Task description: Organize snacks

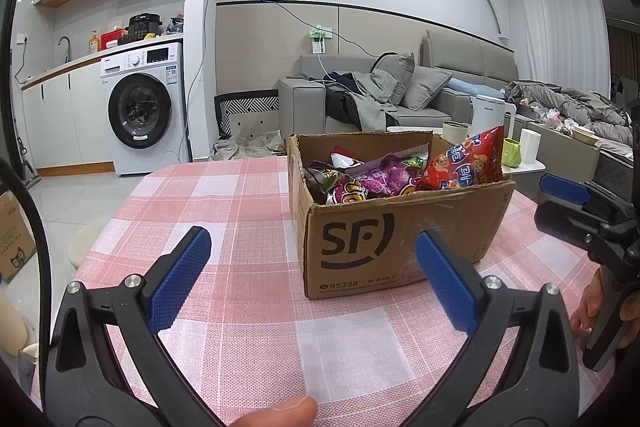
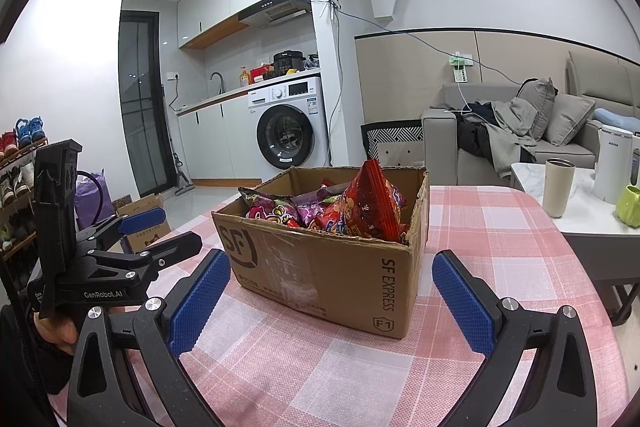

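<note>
Here both claws, left claw (image 1: 314, 251) and right claw (image 2: 330, 275), gape before the snack box (image 2: 328, 259).

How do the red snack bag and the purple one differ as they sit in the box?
The red snack bag stands on end against the right side of the cardboard box, its top poking above the rim; the purple snack bag lies flatter near the middle, below the rim. The red one shows its whole printed face; the purple one is partly buried among other packets. Both are glossy, sealed and untouched.
</note>
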A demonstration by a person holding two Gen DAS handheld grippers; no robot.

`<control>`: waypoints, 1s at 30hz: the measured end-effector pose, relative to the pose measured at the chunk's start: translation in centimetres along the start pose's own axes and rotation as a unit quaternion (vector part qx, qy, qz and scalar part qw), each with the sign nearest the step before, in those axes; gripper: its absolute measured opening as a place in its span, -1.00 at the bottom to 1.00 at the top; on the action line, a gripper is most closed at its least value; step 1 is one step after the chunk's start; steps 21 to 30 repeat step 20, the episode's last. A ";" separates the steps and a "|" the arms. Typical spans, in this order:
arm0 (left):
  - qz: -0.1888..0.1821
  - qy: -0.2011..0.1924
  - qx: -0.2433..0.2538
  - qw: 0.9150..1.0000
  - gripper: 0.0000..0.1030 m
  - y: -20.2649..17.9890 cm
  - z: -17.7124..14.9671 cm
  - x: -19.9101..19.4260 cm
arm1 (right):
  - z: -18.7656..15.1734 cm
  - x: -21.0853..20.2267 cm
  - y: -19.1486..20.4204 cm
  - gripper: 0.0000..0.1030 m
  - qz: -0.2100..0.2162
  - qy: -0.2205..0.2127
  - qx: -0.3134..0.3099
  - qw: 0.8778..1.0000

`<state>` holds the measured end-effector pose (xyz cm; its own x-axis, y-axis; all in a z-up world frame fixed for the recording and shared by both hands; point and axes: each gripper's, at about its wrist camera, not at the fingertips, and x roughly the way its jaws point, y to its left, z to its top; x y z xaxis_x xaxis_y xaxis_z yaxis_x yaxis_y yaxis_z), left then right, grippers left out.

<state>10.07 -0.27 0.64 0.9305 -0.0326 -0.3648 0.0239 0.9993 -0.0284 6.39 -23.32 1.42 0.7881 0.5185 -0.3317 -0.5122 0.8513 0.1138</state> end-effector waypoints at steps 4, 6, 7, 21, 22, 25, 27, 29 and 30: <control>0.001 0.000 0.000 1.000 0.98 0.0 0.0 0.0 | 0.0 0.0 0.0 0.99 0.000 0.000 -0.001 1.000; 0.000 -0.001 0.000 1.000 0.98 0.0 0.0 0.0 | 0.0 0.0 0.0 0.99 0.000 -0.001 0.000 1.000; 0.000 0.000 0.001 1.000 0.98 0.0 0.0 0.0 | 0.0 0.0 0.0 0.99 0.000 -0.001 0.000 1.000; -0.002 -0.005 0.003 1.000 0.98 -0.4 0.0 -0.1 | -0.5 0.3 0.0 0.99 -0.002 0.000 -0.005 1.000; -0.002 -0.005 0.003 1.000 0.98 -0.4 0.0 -0.1 | -0.5 0.3 0.0 0.99 -0.002 0.000 -0.005 1.000; -0.002 -0.005 0.003 1.000 0.98 -0.4 0.0 -0.1 | -0.5 0.3 0.0 0.99 -0.002 0.000 -0.005 1.000; -0.002 -0.005 0.003 1.000 0.98 -0.4 0.0 -0.1 | -0.5 0.3 0.0 0.99 -0.002 0.000 -0.005 1.000; -0.002 -0.005 0.003 1.000 0.98 -0.4 0.0 -0.1 | -0.5 0.3 0.0 0.99 -0.002 0.000 -0.005 1.000; -0.002 -0.005 0.003 1.000 0.98 -0.4 0.0 -0.1 | -0.5 0.3 0.0 0.99 -0.002 0.000 -0.005 1.000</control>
